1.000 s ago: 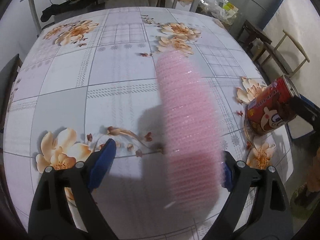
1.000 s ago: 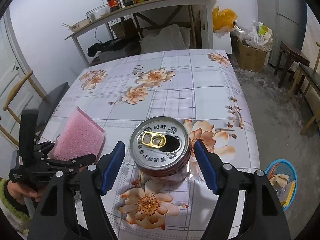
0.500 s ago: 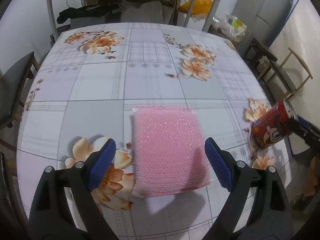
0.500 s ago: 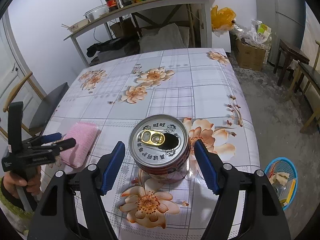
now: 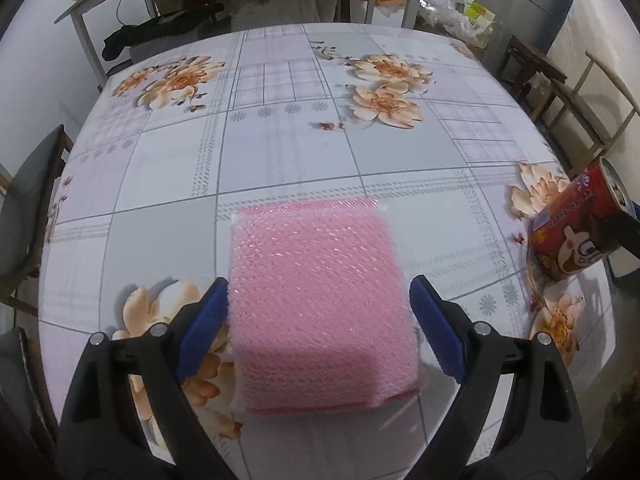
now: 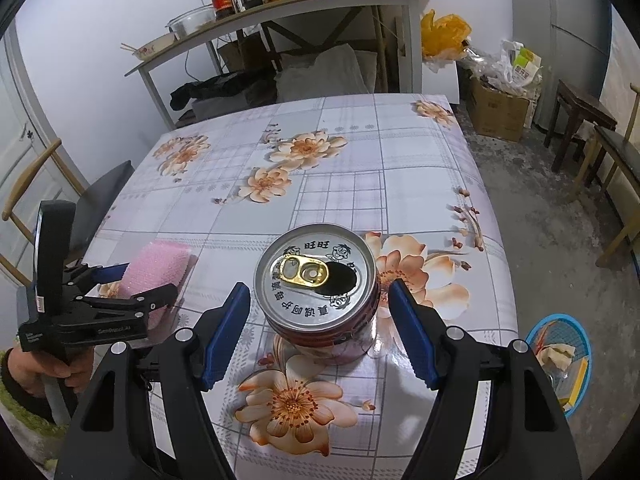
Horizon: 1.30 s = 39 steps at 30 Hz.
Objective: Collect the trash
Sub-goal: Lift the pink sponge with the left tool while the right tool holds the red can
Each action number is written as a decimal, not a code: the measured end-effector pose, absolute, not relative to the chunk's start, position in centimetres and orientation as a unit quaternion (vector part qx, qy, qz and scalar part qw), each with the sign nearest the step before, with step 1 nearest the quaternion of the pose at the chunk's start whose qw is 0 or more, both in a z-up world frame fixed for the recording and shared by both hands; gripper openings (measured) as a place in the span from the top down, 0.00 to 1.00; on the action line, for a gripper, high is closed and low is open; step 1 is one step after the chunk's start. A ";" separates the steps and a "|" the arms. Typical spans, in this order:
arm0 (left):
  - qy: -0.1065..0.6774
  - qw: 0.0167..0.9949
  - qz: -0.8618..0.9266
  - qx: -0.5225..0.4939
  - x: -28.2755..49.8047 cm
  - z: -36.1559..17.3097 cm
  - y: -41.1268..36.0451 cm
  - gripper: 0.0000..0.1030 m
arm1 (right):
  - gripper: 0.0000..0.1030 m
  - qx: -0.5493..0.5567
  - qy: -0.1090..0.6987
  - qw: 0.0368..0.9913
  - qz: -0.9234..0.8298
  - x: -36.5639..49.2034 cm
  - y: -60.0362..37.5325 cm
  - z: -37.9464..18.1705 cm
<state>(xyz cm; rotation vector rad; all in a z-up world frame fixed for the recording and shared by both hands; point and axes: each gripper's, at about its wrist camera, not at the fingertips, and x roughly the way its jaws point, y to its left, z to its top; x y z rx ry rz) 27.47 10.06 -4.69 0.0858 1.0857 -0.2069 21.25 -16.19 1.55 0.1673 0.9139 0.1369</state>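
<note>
Two tools work one flowered tabletop (image 6: 340,152). The left tool (image 5: 318,320) straddles a pink sponge pad (image 5: 320,300) that lies flat near the tabletop's near left corner; the pad's two side edges run roughly parallel to the fingers, so its width fills the gap between the blue pads (image 5: 204,328). In the left wrist view the left pad appears to touch the pad's edge, while a narrow strip of daylight shows on the right, so the jaws stand spread and not yet clamped. In the right wrist view the same tool (image 6: 132,286) reaches the sponge pad (image 6: 156,268) from the person's side, held by a hand (image 6: 48,368) at the lower left. The right tool (image 6: 320,328) brackets an opened red drink can (image 6: 320,292) that stands upright near the tabletop's right edge; its vertical axis passes between the fingers, and a clear gap separates each blue pad from the can wall, so this tool is open and holds nothing. In the left wrist view the can (image 5: 576,228) lies well to the right of the pad. Each item therefore lies straight ahead of the nearer tool, already centred, and the coming move appears to be a simple closing. A blue basket (image 6: 560,360) with scraps in it sits on the floor beyond the right edge, nearer the right tool, and is the probable destination.
</note>
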 end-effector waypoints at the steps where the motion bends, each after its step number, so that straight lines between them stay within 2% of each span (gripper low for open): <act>1: 0.517 0.850 -0.096 0.040 27.6 -4.9 10.2 0.16 | 0.32 0.080 0.441 0.892 0.065 21.3 -16.1 1.5; 4: 0.520 0.848 -0.095 0.038 27.8 -5.2 10.3 0.22 | 0.33 0.081 0.440 0.892 0.063 21.3 -16.1 1.5; 7: 0.516 0.850 -0.098 0.042 27.7 -5.2 10.3 0.23 | 0.39 0.082 0.440 0.892 0.062 21.3 -16.2 1.5; 13: 0.518 0.846 -0.117 0.038 27.1 -5.2 9.9 0.24 | 0.39 0.075 0.446 0.890 0.067 20.8 -16.0 1.7; 19: 0.523 0.836 -0.160 0.045 25.4 -5.0 8.3 0.24 | 0.39 0.075 0.451 0.887 0.072 19.9 -16.1 1.8; 24: 0.520 0.838 -0.151 0.067 24.9 -5.1 7.5 0.23 | 0.39 0.084 0.452 0.885 0.074 19.9 -16.4 1.6; 29: 0.518 0.840 -0.145 0.071 25.0 -5.2 7.5 0.22 | 0.33 0.085 0.460 0.881 0.068 20.3 -16.2 0.9; 39: 0.514 0.845 -0.134 0.067 25.2 -5.3 8.2 0.22 | 0.33 0.103 0.467 0.876 0.057 20.7 -16.0 -0.1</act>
